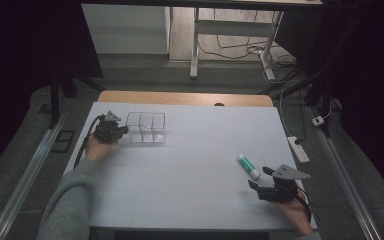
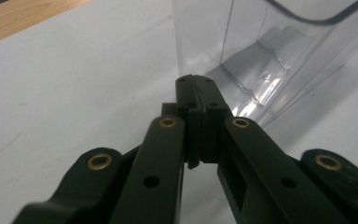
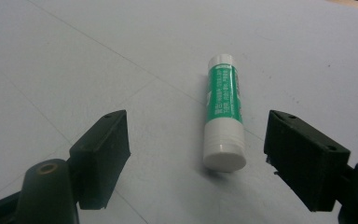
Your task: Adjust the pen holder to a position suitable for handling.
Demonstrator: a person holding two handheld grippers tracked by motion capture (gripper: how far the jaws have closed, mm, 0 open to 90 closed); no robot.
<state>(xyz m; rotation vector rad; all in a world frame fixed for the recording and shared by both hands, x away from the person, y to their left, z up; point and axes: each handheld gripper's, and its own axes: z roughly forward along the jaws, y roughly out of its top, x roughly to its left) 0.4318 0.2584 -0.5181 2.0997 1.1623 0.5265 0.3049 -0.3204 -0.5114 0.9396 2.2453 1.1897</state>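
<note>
A green and white glue stick (image 1: pixel 248 166) lies flat on the white table, right of centre. My right gripper (image 1: pixel 260 178) is open just short of it; in the right gripper view the glue stick (image 3: pixel 223 125) lies a little beyond the gap between the two jaws, and my right gripper (image 3: pixel 198 156) touches nothing. A clear plastic organizer (image 1: pixel 147 127) with several compartments stands at the far left. My left gripper (image 1: pixel 122 129) is shut right at its left wall. In the left gripper view the closed left gripper (image 2: pixel 196 84) meets the clear organizer (image 2: pixel 270 51); whether a wall is pinched is unclear.
The white sheet (image 1: pixel 190 195) covers a wooden table whose far edge (image 1: pixel 185 97) shows bare wood. Beyond it stand a desk frame (image 1: pixel 195 45) and loose cables; a power strip (image 1: pixel 298 148) lies on the floor at the right.
</note>
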